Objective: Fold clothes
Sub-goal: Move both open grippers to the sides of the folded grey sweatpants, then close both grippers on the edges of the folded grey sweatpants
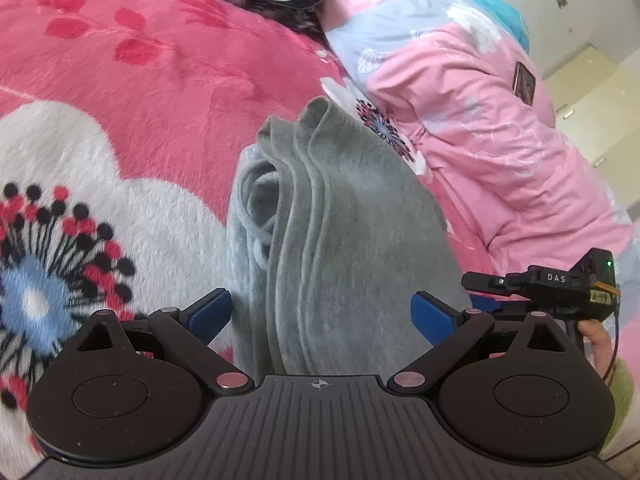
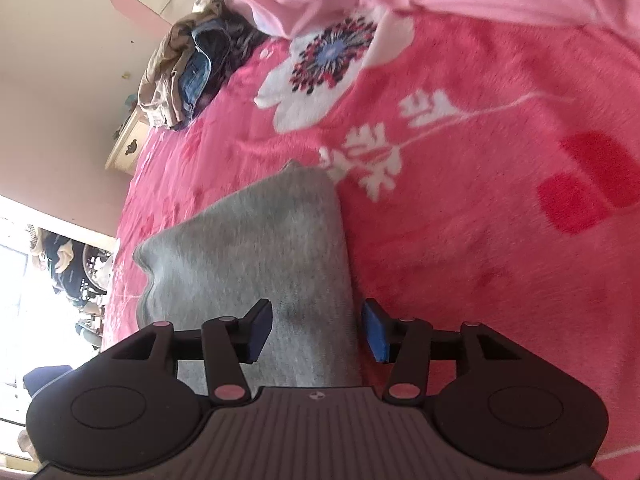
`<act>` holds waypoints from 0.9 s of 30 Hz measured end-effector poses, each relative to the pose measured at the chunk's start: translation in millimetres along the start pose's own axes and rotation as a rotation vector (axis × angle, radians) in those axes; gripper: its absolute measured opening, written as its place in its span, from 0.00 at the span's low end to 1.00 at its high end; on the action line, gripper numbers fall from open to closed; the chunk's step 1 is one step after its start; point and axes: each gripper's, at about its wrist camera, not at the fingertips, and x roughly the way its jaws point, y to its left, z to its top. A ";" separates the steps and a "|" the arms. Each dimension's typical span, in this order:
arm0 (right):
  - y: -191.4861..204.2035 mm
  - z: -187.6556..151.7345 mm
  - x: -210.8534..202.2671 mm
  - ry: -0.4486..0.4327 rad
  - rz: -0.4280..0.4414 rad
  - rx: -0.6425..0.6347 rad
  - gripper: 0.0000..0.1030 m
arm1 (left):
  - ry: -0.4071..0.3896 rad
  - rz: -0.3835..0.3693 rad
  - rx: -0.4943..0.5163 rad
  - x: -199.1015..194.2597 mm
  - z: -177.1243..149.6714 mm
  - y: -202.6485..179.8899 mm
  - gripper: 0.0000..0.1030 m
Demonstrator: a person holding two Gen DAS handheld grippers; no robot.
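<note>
So the grey folded garment [image 1: 344,216] is lying on the pink floral fleece blanket [image 1: 160,92], with its stacked folded edges fanned out along one side in the left wrist view. It looks like soft knit stuff, can't tell whether it's trousers or a top.

Left gripper [image 1: 322,314] sits right over the near end of it with its jaws wide, blue pads on either side of the fabric and not pressing on it. Right gripper [image 2: 318,330] is over the other side of the same bundle [image 2: 256,248], jaws partly spread, cloth between the pads but no squeeze visible.

Just beside the garment, a pink padded jacket [image 1: 472,92] with a small brown patch lies on the blanket. Further back there's a heap of clothes [image 2: 188,68], denim and something beige. In the left view the right gripper's black body [image 1: 560,288] pokes in from the edge, with a bit of the person's hand [image 1: 598,340] under it.
</note>
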 end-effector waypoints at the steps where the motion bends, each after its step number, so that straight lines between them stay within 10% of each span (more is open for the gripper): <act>1: -1.7 0.8 2.7 0.010 0.013 0.013 0.51 | 0.006 -0.008 -0.005 2.9 1.8 1.6 0.94; 27: -33.1 7.9 34.0 0.163 0.244 0.206 0.61 | 0.092 -0.279 -0.108 18.7 -3.2 23.1 0.98</act>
